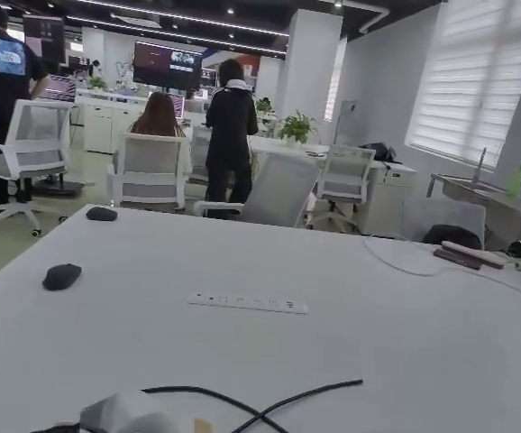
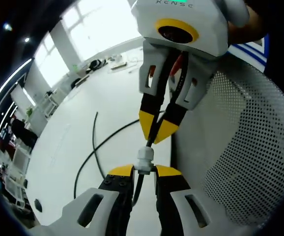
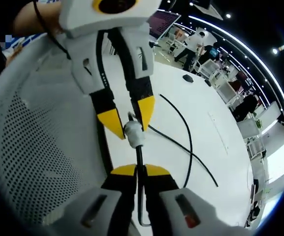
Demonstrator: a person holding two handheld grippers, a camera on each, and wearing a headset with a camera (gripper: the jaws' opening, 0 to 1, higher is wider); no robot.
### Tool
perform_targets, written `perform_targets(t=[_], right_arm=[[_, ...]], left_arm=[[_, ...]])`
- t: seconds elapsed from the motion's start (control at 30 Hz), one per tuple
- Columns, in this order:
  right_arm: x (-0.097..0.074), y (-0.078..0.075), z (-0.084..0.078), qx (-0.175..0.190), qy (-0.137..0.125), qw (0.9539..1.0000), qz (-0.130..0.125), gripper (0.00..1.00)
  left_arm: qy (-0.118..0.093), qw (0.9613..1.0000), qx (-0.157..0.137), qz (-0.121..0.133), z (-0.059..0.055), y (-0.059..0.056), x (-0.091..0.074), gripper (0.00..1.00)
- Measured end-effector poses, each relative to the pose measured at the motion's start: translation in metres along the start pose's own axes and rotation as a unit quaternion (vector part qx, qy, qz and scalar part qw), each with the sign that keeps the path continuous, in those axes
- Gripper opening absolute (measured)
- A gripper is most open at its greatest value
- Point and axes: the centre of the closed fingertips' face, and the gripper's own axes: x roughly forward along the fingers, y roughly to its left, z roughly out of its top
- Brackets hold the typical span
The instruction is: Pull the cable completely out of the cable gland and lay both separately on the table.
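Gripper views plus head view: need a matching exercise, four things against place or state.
Things:
1. cable gland
2. cable
3. nearer mouse
4. power strip

Place or state:
A. flat and white, lying mid-table
B. white, held by the left gripper
C. black, held by the right gripper
D. dark, lying loose on the left side of the table

Pairs: 1-B, 2-C, 3-D, 4-A
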Motion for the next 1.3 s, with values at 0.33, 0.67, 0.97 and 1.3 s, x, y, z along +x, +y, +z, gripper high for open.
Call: perform_targets(t=[0.33, 0.67, 0.97, 1.3], right_arm=[[0.003, -0.011, -0.032, 0.027, 0.071, 0.9968, -0.026, 0.03], [-0.007, -0.027, -0.076, 0.075, 0.167, 0.9809, -0.066, 0.03], [0.005, -0.005, -0.040, 0.018, 0.100, 0.9946, -0.020, 0.27], [0.004, 0.011, -0.003, -0.029, 0.012, 0.9994, 0.014, 0.19]], left_arm=[[-0.006, 0.9997, -0.021, 0.009, -0.007, 0.001, 0.005, 0.17], [0.046, 0.9972, -0.042, 0.042, -0.037, 0.016, 0.003, 0.16], [0.049, 0.9974, -0.036, 0.039, -0.038, 0.011, 0.004, 0.17], [0.038, 0.9991, 0.017, -0.002, -0.025, -0.013, 0.012, 0.17]])
